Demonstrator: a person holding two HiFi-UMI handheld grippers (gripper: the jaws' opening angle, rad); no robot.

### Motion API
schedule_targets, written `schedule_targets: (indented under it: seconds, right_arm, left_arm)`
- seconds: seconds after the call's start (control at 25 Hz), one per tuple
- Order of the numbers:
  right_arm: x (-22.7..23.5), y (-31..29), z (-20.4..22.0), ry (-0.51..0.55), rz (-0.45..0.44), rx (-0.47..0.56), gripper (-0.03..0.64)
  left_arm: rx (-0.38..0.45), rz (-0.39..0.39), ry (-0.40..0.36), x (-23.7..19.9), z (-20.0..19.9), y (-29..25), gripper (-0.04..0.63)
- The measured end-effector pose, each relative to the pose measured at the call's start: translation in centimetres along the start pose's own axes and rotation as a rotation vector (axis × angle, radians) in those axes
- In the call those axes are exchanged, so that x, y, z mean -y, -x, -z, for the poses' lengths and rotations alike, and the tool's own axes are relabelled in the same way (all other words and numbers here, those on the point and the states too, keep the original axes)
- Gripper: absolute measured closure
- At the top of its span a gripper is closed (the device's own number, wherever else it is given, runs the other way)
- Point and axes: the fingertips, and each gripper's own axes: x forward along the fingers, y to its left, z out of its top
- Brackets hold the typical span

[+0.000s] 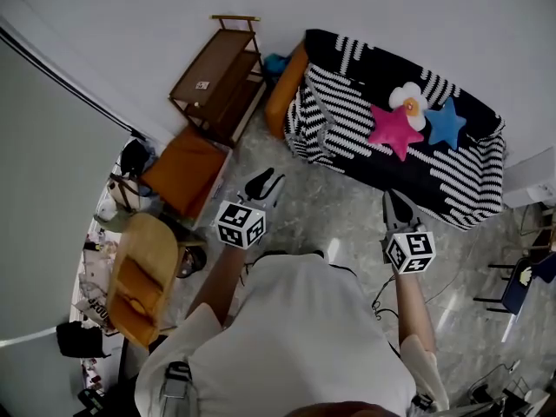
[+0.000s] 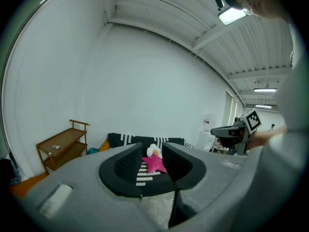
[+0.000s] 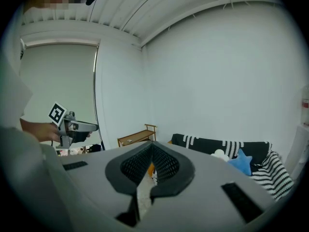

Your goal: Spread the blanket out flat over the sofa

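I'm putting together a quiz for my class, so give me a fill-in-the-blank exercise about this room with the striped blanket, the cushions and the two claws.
1. The star cushion lying beside the blue star cushion is ____ in colour.
2. The blanket has black and ____ stripes.
3. The flower cushion has white petals and an ____ centre.
4. The jaws of the left claw stand ____, with nothing held between them.

Missing words: pink; white; orange; apart

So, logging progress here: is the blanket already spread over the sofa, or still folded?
Spread, mostly: the striped blanket drapes across the sofa, under three cushions, though one orange end of the sofa shows uncovered.
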Motion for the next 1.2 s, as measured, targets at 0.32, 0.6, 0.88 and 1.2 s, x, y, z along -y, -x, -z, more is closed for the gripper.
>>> schedule_targets:
  seconds: [0.32,0.6,0.88,1.2]
  right_arm:
    - [2.0,-0.8,0.8,-0.022,0.001,-0.025,0.614]
    - [2.9,-3.4,1.3,-0.033,0.007,-0.071,0.613]
    - [4.5,-8.2,0.2,-0.036,0.043,-0.085,0.612]
    - [5.3,-16.7,-1.7,-0.054,0.077,-0.108,0.612]
  left_arm:
    - [-0.032,-0.004,-0.001,1.0,0.8,-1.5,0.44]
    - [-0.045,0.004,0.024,-0.6,1.1,-3.6,0.44]
    - [-0.054,0.043,0.019,-4.2,0.3,-7.8,0.44]
    - [-0.093,0.098,0.005,-11.5,-1.6,-13.7,0.436]
